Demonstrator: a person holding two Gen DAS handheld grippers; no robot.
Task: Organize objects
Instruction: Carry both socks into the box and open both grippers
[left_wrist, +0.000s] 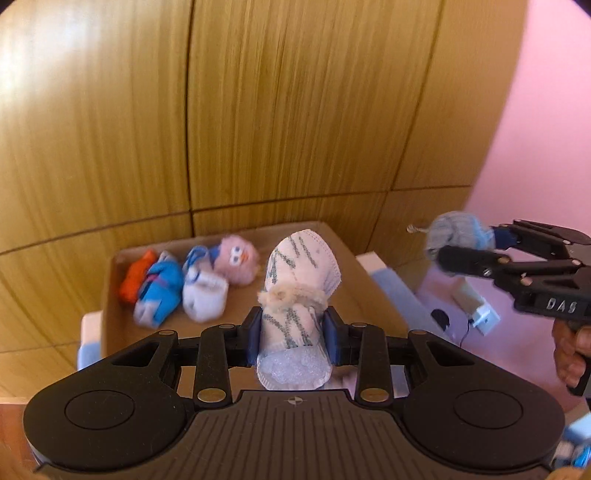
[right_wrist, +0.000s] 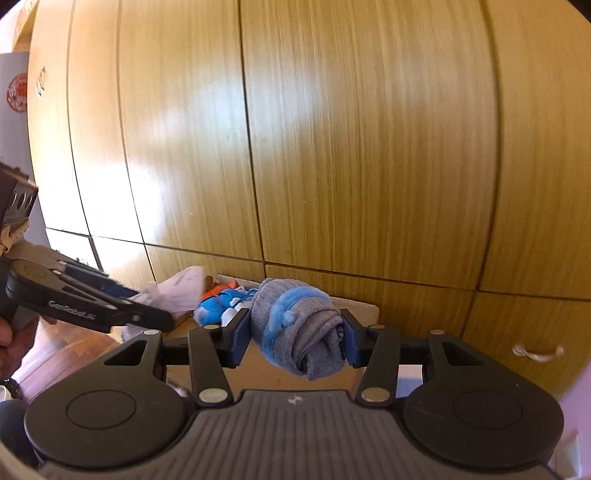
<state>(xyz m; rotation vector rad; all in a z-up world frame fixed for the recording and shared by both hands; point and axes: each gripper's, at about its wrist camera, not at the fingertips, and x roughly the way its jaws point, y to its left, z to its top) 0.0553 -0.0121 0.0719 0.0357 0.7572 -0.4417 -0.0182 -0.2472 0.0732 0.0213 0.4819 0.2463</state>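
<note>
My left gripper (left_wrist: 291, 334) is shut on a rolled white sock with grey-green marks and a beige fuzzy band (left_wrist: 295, 295), held above the near edge of a cardboard box (left_wrist: 354, 273). My right gripper (right_wrist: 293, 332) is shut on a rolled grey sock with blue trim (right_wrist: 299, 325). That grey sock (left_wrist: 458, 234) also shows in the left wrist view, held right of the box. The box holds an orange sock (left_wrist: 135, 277), a blue sock (left_wrist: 160, 291), a white sock (left_wrist: 205, 295) and a pink fuzzy sock with eyes (left_wrist: 236, 264).
Wooden cabinet panels (left_wrist: 277, 110) rise behind the box. A pink surface (left_wrist: 535, 129) lies to the right, with a white plug and cable (left_wrist: 484, 319) on it. A cord handle (right_wrist: 537, 352) hangs on a cabinet front.
</note>
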